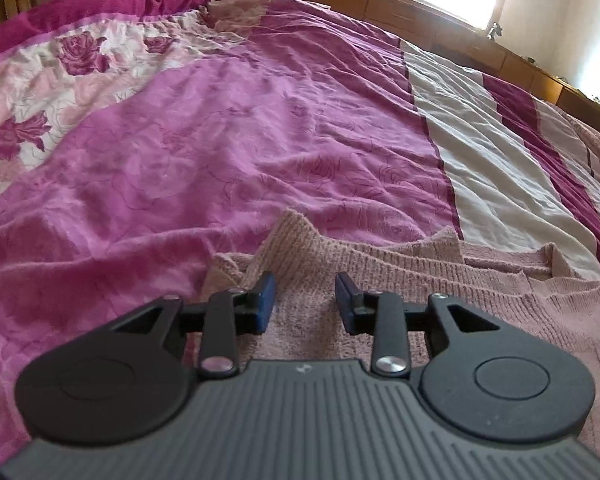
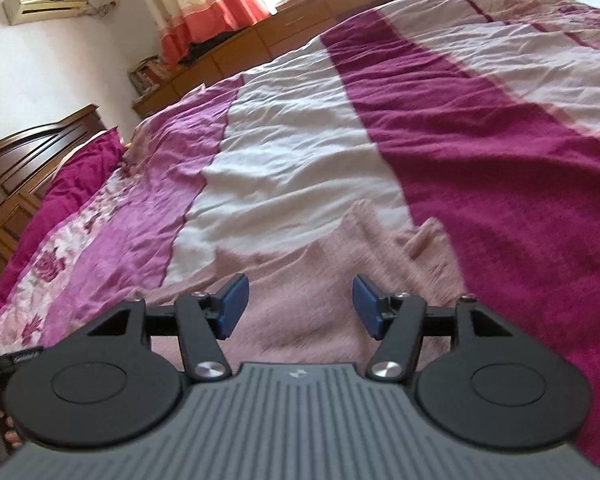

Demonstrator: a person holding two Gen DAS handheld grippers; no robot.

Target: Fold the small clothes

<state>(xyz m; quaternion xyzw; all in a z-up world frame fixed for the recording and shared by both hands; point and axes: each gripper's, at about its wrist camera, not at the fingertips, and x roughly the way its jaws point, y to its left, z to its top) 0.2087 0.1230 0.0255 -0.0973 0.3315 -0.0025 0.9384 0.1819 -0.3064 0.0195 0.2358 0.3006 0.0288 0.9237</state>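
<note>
A pale pink knitted garment (image 1: 420,276) lies on the bed, partly folded, with ribbed edges stacked in layers. My left gripper (image 1: 305,300) is open, its blue pads just above the garment's near left part, holding nothing. In the right wrist view the same pink garment (image 2: 332,264) spreads under my right gripper (image 2: 300,306), which is open wide and empty, low over the knit. The near part of the garment is hidden under both gripper bodies.
The bed is covered by a rumpled quilt (image 1: 220,140) in pink, white and magenta stripes with rose prints. A wooden headboard (image 2: 24,152) stands at the left. Low wooden cabinets (image 2: 260,44) run under a bright window with red curtains (image 2: 204,12).
</note>
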